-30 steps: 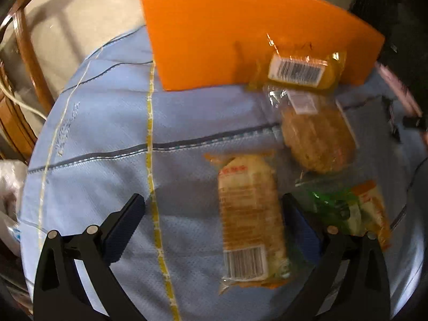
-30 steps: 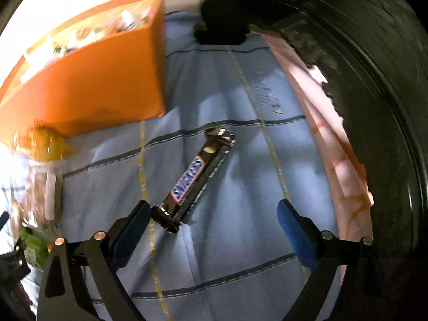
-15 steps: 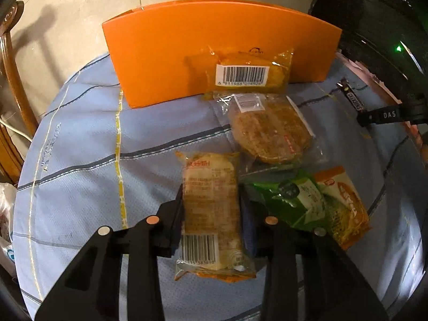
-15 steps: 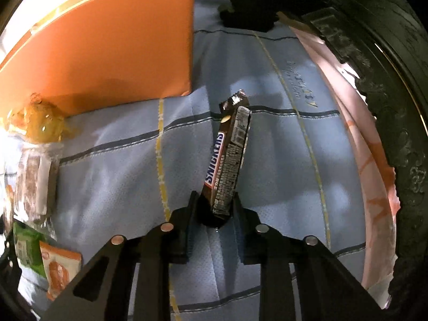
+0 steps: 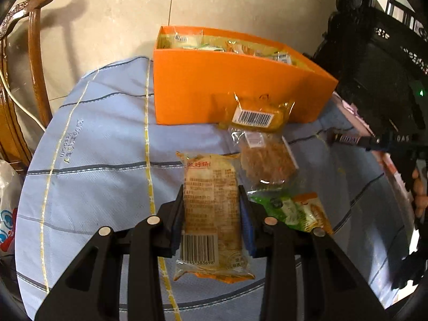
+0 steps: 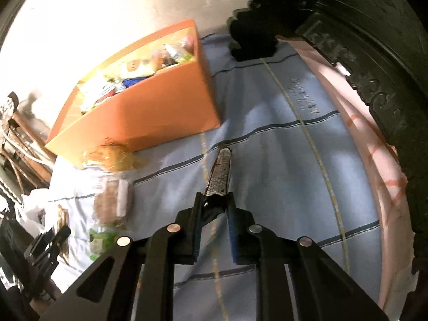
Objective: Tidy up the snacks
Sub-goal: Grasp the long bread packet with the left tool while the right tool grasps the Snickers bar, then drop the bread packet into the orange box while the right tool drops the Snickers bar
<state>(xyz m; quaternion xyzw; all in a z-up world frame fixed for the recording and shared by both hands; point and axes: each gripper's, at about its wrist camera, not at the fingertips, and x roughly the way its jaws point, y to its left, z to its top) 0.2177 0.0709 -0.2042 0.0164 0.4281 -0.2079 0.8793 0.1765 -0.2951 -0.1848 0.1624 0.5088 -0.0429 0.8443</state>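
Observation:
My left gripper (image 5: 211,211) is shut on a long yellow snack pack (image 5: 211,203) with a barcode and holds it above the blue cloth. My right gripper (image 6: 214,206) is shut on the Snickers bar (image 6: 220,172), lifted off the cloth; the bar and that gripper also show in the left wrist view (image 5: 347,139). The orange box (image 5: 230,85) stands at the back with several snacks inside; it also shows in the right wrist view (image 6: 149,112). A yellow pack (image 5: 256,116) leans on its front. A round cracker pack (image 5: 266,160) and a green-orange packet (image 5: 294,211) lie on the cloth.
The blue striped cloth (image 5: 93,160) covers a round table. A wooden chair (image 5: 24,80) stands at the left, dark carved furniture (image 6: 374,53) at the right. A pink cloth edge (image 6: 374,147) runs along the table's right side.
Both grippers closed from wide open, the left on the yellow snack pack, the right on the Snickers bar. Both have since lifted, so the box's inside now shows.

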